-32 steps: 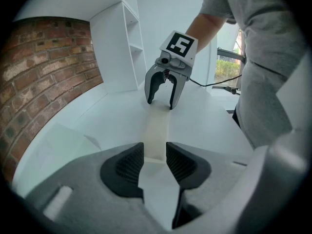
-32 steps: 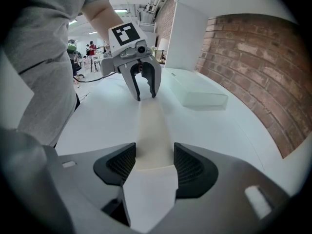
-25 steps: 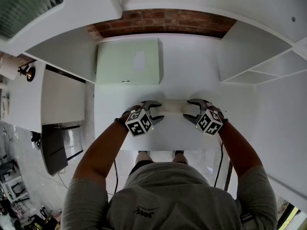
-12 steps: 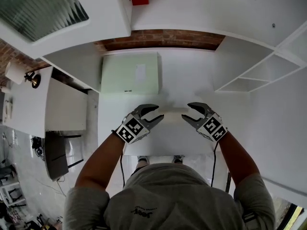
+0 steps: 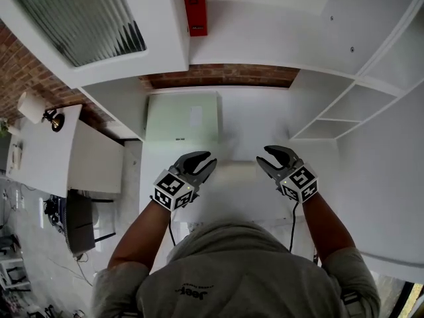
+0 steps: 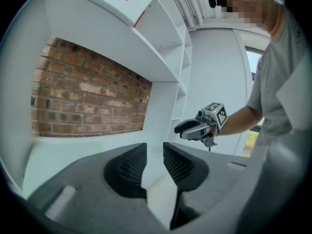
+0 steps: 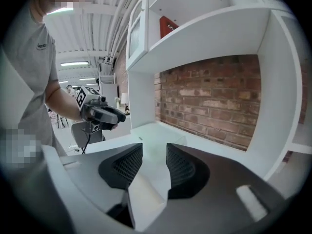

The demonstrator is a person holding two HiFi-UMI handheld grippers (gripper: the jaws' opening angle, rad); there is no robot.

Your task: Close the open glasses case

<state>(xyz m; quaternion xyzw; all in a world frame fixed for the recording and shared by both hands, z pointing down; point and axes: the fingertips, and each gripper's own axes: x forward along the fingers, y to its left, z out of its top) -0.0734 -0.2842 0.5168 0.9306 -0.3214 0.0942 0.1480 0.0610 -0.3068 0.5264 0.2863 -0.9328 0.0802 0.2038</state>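
Note:
The glasses case (image 5: 237,171) is only a pale, blurred oblong on the white desk (image 5: 252,124), below and between my two grippers. I cannot tell how its lid stands. My left gripper (image 5: 204,161) hangs in the air to the case's left, and the right gripper view also catches the left gripper (image 7: 105,113). My right gripper (image 5: 270,155) hangs to the case's right, and the left gripper view also catches the right gripper (image 6: 195,129). Both point across the desk at the brick wall. Their jaws are closing, a narrow gap remains, and nothing is between them.
A pale green box (image 5: 182,118) sits at the back left of the desk against the brick wall (image 5: 218,76). White shelves (image 5: 351,105) stand to the right. A shelf overhead carries a red object (image 5: 195,5). A side table with a lamp (image 5: 53,119) stands far left.
Both grippers have risen off the desk, away from the two ends of the case. Their jaws have narrowed. The head view has tilted up, showing more of the upper shelf.

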